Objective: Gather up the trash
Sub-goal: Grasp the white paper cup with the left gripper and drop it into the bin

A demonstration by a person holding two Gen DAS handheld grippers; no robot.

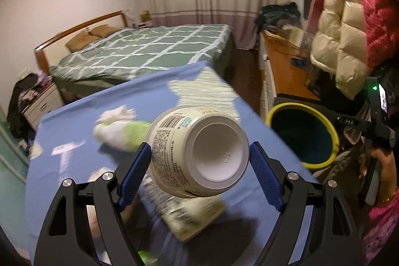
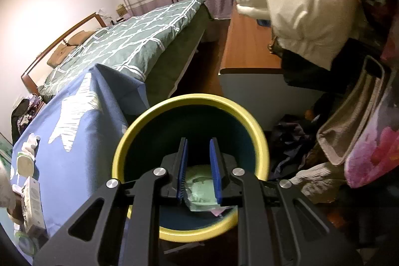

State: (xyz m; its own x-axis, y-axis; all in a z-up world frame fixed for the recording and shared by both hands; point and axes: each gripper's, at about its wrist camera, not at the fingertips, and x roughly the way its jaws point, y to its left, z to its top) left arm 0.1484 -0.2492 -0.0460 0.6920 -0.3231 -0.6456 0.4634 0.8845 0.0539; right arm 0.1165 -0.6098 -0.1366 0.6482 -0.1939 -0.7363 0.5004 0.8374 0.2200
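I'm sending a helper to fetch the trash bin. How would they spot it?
Find the table with the blue star-print cloth at the foot of the bed. The bin stands on the floor against the table's side, round and dark inside; its bright yellow rim sets it apart.

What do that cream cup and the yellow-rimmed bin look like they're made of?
The cup looks like thin moulded plastic or coated paper: smooth matte white base with stamped digits, printed side. The bin seems plastic: glossy, even yellow rim, dark smooth inner wall.
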